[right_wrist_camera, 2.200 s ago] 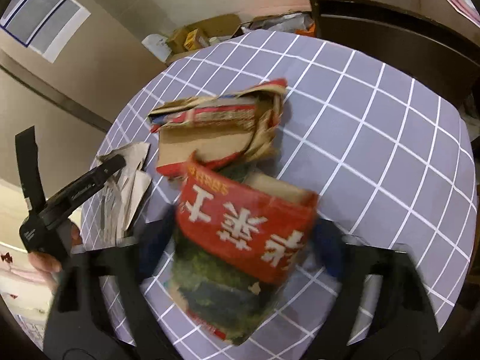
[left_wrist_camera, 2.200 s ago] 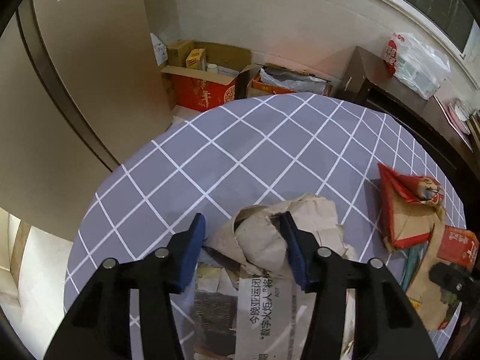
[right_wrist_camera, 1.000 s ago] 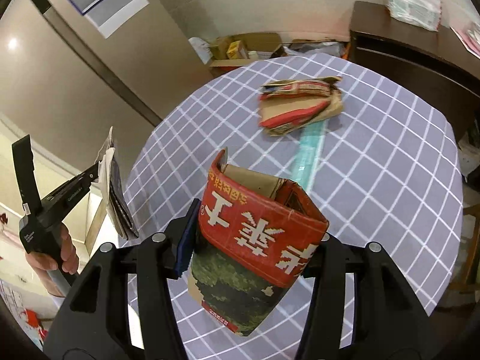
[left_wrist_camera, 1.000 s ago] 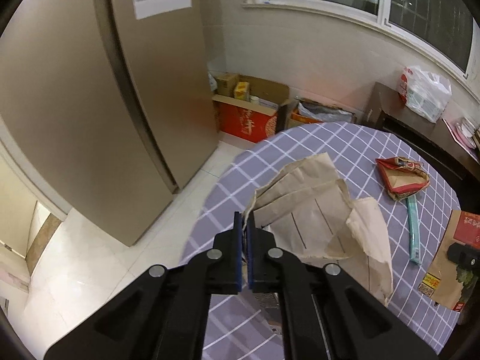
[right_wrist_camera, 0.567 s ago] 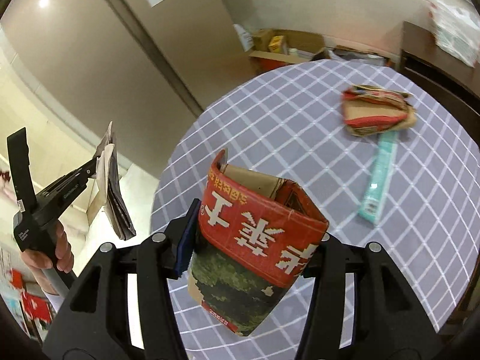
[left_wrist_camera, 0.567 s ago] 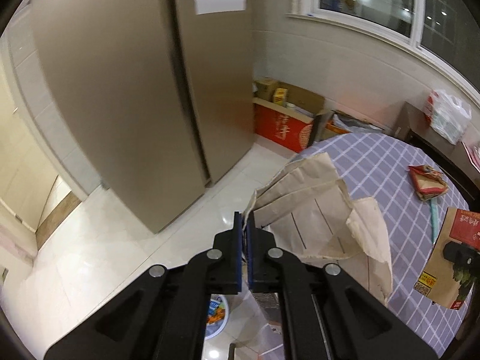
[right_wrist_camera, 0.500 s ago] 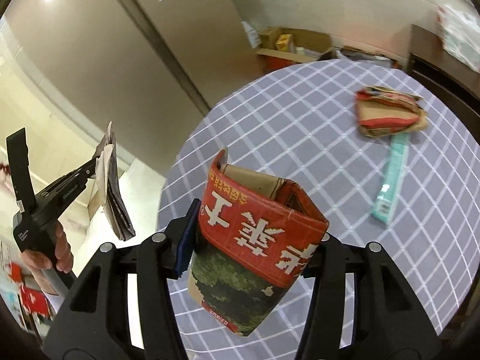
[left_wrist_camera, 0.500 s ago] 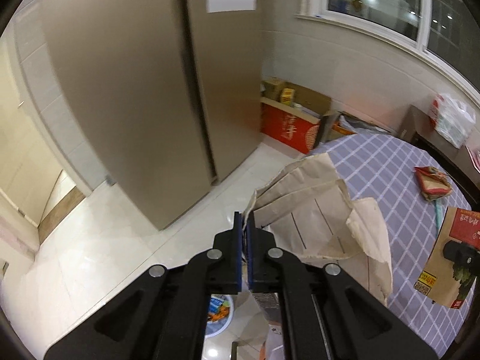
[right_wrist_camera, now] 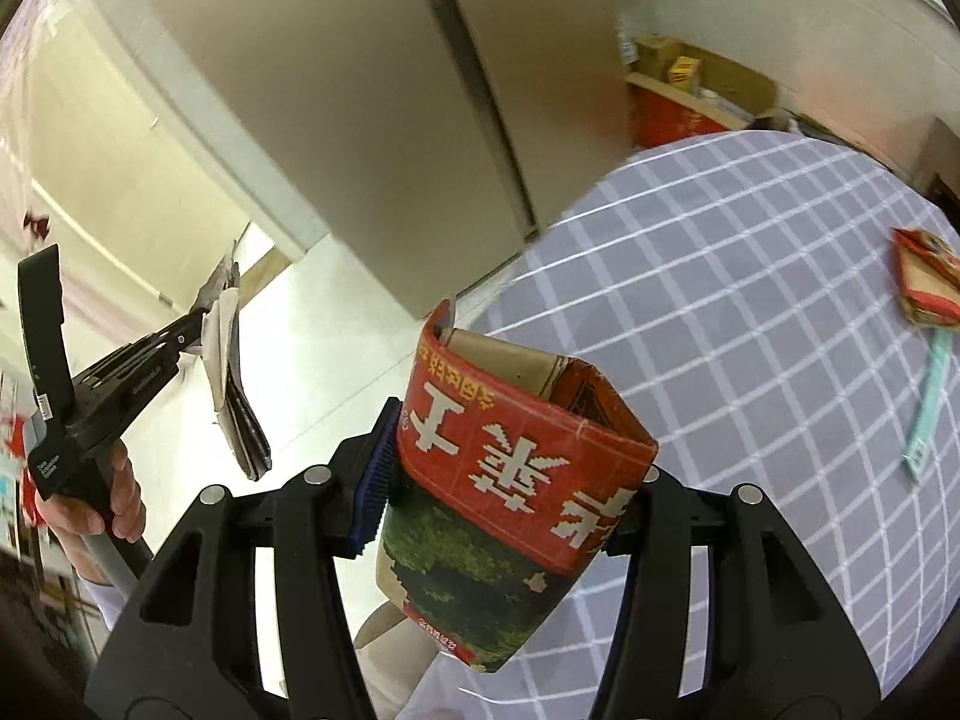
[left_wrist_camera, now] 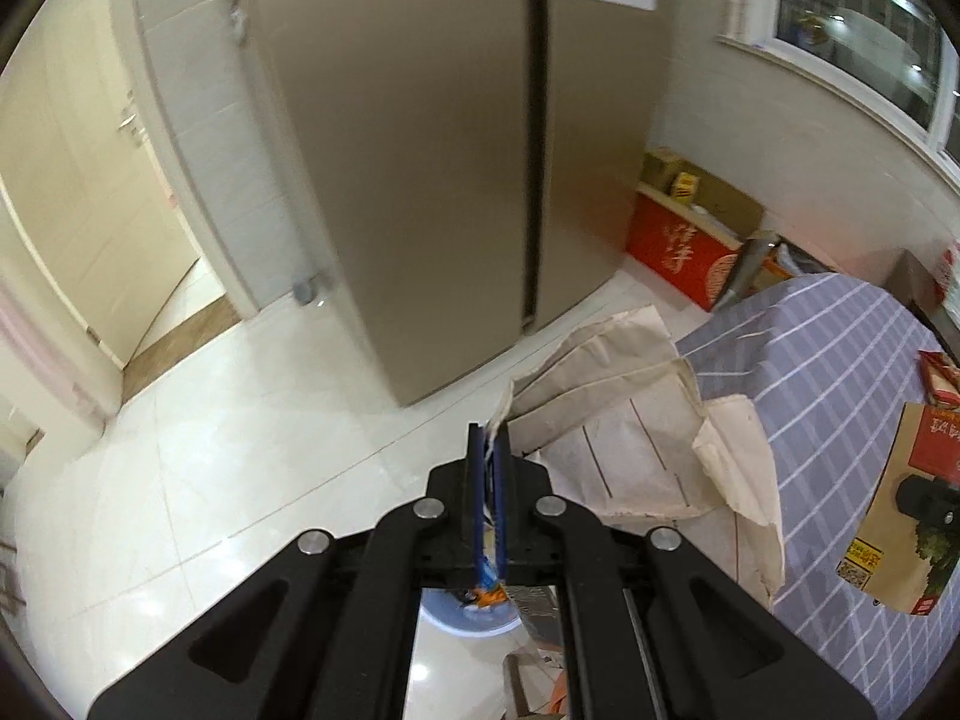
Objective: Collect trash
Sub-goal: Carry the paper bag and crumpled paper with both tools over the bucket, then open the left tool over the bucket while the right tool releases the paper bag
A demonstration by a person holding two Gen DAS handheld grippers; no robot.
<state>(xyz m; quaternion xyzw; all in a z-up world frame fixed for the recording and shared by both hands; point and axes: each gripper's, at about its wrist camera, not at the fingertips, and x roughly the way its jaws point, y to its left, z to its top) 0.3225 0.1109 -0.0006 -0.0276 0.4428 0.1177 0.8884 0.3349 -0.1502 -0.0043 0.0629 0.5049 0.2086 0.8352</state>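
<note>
Overhead, a checked table (right_wrist_camera: 750, 276) stands beside white floor (left_wrist_camera: 210, 450).

A round table (right_wrist_camera: 750, 276) in a lilac checked cloth filled the right of the frame; at its right edge lay a crushed red-and-brown carton (right_wrist_camera: 924, 282) and a teal strip (right_wrist_camera: 927, 408).

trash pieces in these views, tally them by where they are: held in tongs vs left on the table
held in tongs: 2, the crumpled tan paper bundle and the folded red-and-green cardboard carton
left on the checked tablecloth: 2, the flattened red-and-brown packet and the long teal strip
total: 4
</note>
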